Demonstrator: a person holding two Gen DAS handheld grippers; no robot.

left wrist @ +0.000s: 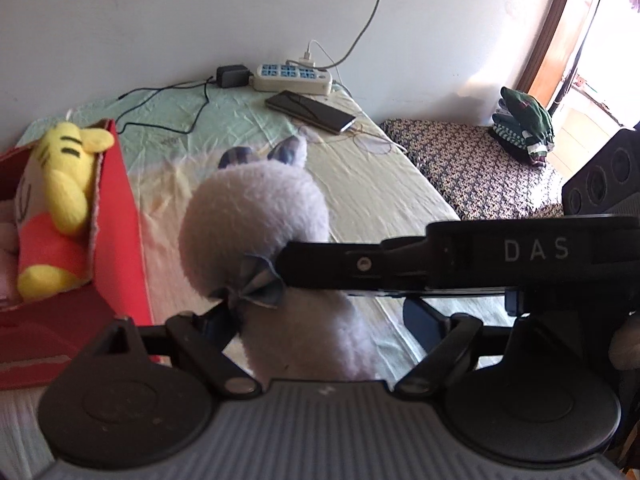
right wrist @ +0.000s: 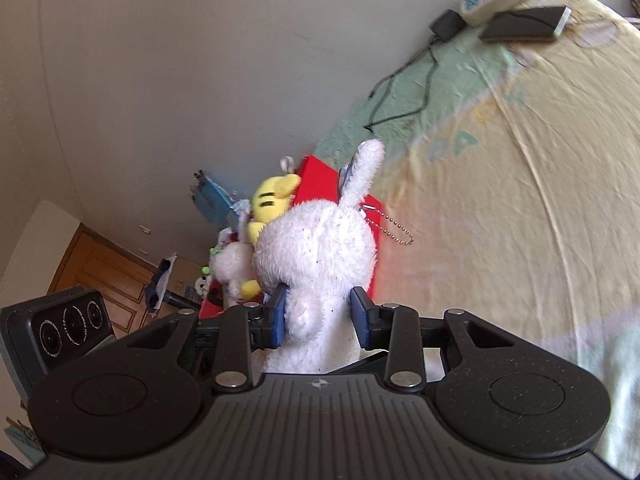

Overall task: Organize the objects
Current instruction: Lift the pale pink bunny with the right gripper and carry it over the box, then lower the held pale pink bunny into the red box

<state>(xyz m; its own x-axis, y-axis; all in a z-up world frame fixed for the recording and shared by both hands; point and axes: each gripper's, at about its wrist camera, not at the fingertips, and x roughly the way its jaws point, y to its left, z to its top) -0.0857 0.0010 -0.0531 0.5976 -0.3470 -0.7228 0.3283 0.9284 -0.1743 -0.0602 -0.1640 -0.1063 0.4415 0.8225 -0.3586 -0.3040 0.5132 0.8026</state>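
Note:
A white plush rabbit (left wrist: 256, 216) with a blue bow at its neck hangs above the yellow-green bed sheet (left wrist: 380, 200). My right gripper (right wrist: 320, 312) is shut on the rabbit's (right wrist: 316, 248) body; in the left wrist view it reaches in from the right as a black bar (left wrist: 360, 264). My left gripper (left wrist: 324, 320) is open, its fingers on either side of the rabbit's lower body. The right blue pad (left wrist: 420, 320) is clear of the fur. Left of the rabbit stands a red box (left wrist: 120, 240) holding a yellow plush tiger (left wrist: 60, 200).
By the wall at the far edge of the bed lie a power strip (left wrist: 294, 78), a black adapter (left wrist: 231, 76), a phone (left wrist: 310, 111) and glasses (left wrist: 372, 140). To the right are a patterned mattress (left wrist: 480, 168) with folded clothes (left wrist: 524, 128) and a speaker (left wrist: 604, 176).

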